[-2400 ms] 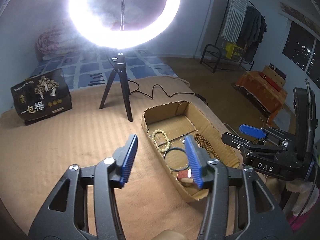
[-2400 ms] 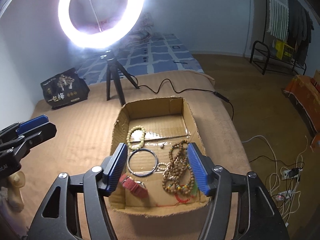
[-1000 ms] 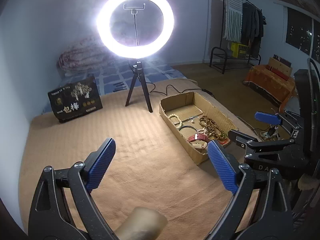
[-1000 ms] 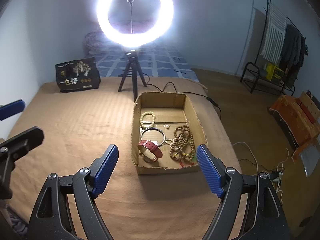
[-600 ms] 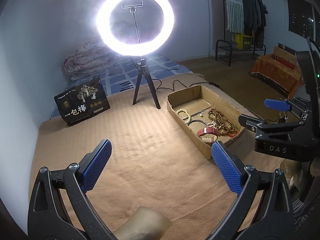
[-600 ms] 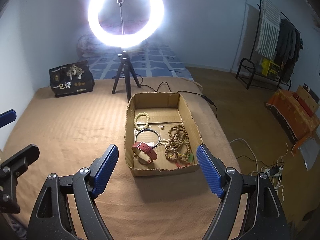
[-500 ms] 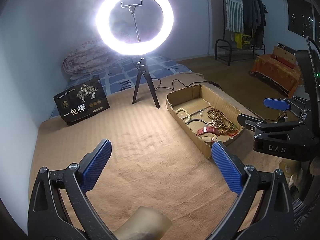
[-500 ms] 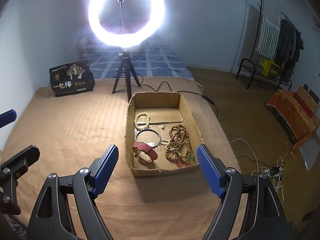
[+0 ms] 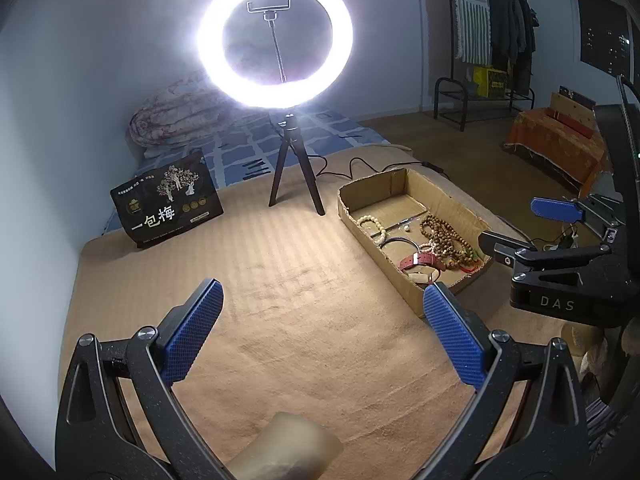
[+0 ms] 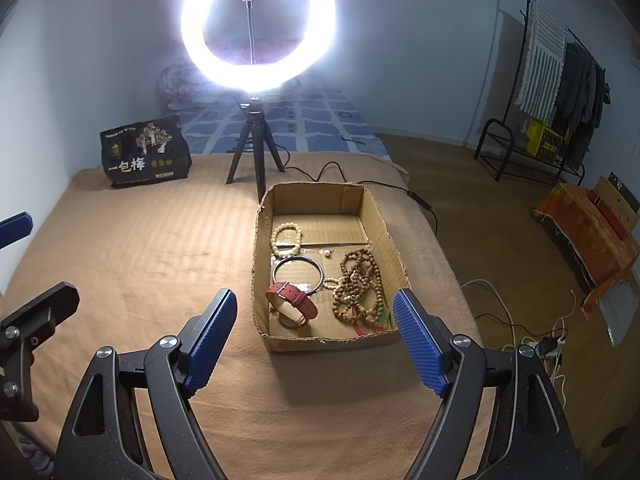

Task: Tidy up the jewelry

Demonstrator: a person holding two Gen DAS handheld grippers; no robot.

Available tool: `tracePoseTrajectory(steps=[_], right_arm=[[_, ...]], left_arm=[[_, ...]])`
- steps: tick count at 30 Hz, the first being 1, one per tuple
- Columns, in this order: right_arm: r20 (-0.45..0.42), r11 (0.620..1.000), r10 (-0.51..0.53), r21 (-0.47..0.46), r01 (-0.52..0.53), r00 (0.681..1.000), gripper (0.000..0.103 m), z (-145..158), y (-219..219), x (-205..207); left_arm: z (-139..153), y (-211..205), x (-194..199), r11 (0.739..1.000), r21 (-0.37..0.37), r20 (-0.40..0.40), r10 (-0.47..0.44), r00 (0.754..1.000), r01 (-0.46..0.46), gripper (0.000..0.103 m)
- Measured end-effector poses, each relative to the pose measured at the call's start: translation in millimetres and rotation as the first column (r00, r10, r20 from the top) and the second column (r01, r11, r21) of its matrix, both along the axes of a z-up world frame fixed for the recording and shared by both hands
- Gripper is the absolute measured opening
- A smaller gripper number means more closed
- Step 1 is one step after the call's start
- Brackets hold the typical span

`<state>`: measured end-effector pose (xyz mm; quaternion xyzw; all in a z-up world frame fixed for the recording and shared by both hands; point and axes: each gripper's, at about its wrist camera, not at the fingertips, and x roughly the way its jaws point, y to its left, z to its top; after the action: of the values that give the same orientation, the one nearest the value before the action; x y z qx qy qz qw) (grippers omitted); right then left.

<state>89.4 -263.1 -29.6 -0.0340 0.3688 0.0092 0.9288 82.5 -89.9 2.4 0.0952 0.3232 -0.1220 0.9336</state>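
The jewelry lies in a box [image 10: 326, 200] on the tan bed [image 10: 140, 248]. At its far end sits a pale bracelet [image 10: 287, 240], with a small pearl [image 10: 328, 253] to its right. Nearer me lies a dark bangle [image 10: 297, 274], and a red watch [image 10: 292, 300] rests partly over the bangle's near edge. A heap of brown beads [image 10: 360, 284] fills the box's right side, with green and red bits at its near end.

My right gripper [image 10: 316, 344] hangs above the bed just short of the box's near wall, its jaws spread wide and empty. My left gripper [image 9: 320, 332] hangs over bare blanket well to the left of the box, its jaws also wide apart and holding nothing.

Beyond the box stands a tripod [image 10: 254, 148] carrying a lit ring light [image 10: 258, 26]. A black bag [image 10: 144, 154] stands to the left at the bed's far side.
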Motion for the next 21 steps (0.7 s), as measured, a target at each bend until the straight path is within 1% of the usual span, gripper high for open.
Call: tracePoseTrajectory(steps=[21], right_arm=[[-0.007,1.0,0.002,-0.01,-0.002,1.0,0.08,-3.2,-0.2,0.5]], left_arm=[[-0.1,-1.5,-1.2,1.0,0.002,-0.001,-0.001,1.0,0.001,0.102]])
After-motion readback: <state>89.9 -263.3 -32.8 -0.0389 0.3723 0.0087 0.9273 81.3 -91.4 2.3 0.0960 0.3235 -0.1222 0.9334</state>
